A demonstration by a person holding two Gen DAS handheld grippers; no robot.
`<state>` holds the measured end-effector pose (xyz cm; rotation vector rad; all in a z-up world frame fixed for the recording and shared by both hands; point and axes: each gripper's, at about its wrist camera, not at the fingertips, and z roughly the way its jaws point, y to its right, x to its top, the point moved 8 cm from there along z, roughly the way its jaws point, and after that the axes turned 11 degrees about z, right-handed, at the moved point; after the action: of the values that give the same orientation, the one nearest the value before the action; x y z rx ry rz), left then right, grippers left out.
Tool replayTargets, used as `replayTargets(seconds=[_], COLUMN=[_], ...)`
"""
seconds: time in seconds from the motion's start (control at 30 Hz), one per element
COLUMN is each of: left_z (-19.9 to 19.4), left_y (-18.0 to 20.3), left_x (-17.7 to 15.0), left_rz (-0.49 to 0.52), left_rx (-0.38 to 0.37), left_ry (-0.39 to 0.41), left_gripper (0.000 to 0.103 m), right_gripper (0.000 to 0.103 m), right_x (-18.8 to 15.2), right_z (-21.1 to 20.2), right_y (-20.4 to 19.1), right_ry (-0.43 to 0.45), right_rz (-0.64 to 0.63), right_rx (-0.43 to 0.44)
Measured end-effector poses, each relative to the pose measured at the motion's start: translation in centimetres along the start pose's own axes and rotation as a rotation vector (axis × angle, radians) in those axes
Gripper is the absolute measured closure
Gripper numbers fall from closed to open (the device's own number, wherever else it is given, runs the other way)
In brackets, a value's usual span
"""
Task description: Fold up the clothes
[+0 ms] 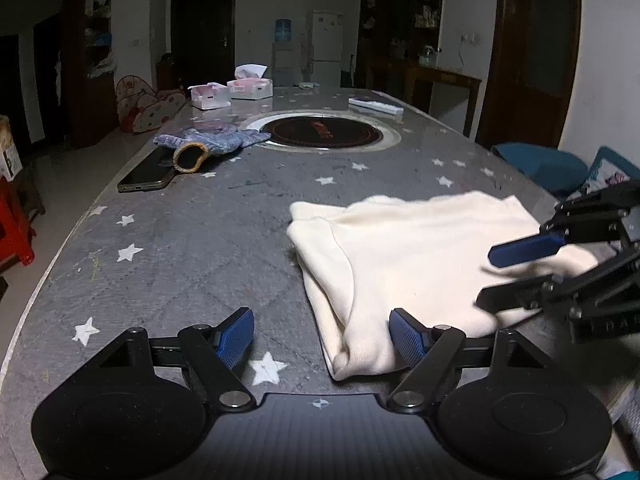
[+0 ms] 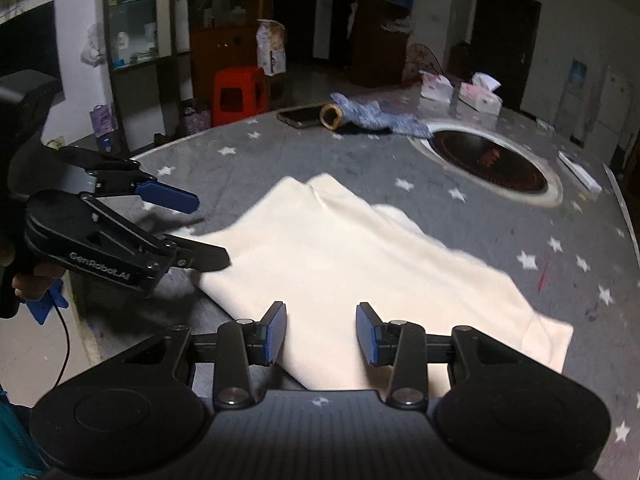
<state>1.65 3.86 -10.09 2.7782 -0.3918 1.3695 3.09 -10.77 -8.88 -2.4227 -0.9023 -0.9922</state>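
Both grippers gape wide: the left gripper (image 1: 322, 338) straddles the cream garment's (image 1: 416, 256) near corner, the right gripper (image 2: 321, 334) hovers over it, gripping nothing

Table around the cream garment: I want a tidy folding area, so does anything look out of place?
Yes. A blue knitted work glove lies crumpled beyond the folded cream garment, its cuff overlapping a dark smartphone near the star-patterned grey table's edge. Nothing looks spilled or damaged.
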Motion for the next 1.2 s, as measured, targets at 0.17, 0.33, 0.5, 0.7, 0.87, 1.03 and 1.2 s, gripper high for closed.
replayTargets(seconds=[0.17,0.33,0.5,0.7,0.87,1.03,1.2], left_z=[-0.4,-0.5,-0.7,-0.7,-0.4,0.6,1.9], left_y=[-1.6,-3.4,-5.0,-6.0,-6.1,-6.1,-5.9], left_x=[0.1,-0.1,-0.3,-0.4,0.0,0.5,0.5], left_rz=[-0.066,-0.145,-0.23,-0.334,-0.427,-0.536,-0.666], left_rx=[0.006,0.014,0.009,-0.043,-0.119,-0.189,-0.266], left_ry=[0.002,-0.005,-0.009,-0.013,-0.011,-0.029,-0.058], left_gripper=[0.025,0.022,0.017,0.016,0.011,0.011,0.011], right_gripper=[0.064,0.064,0.064,0.064,0.074,0.088,0.09], right_x=[0.3,0.6,0.7,0.3,-0.1,0.8,2.2], right_z=[0.3,1.0,2.1,3.5,4.8,4.7,3.7], right_y=[-2.8,-5.1,-7.3,-9.5,-10.3,-9.4,-8.2], right_ry=[0.0,-0.007,-0.01,-0.011,-0.013,0.001,0.025], right_rz=[-0.081,-0.152,-0.246,-0.365,-0.43,-0.366,-0.272], right_rx=[0.052,0.088,0.099,0.088,0.038,0.036,0.074])
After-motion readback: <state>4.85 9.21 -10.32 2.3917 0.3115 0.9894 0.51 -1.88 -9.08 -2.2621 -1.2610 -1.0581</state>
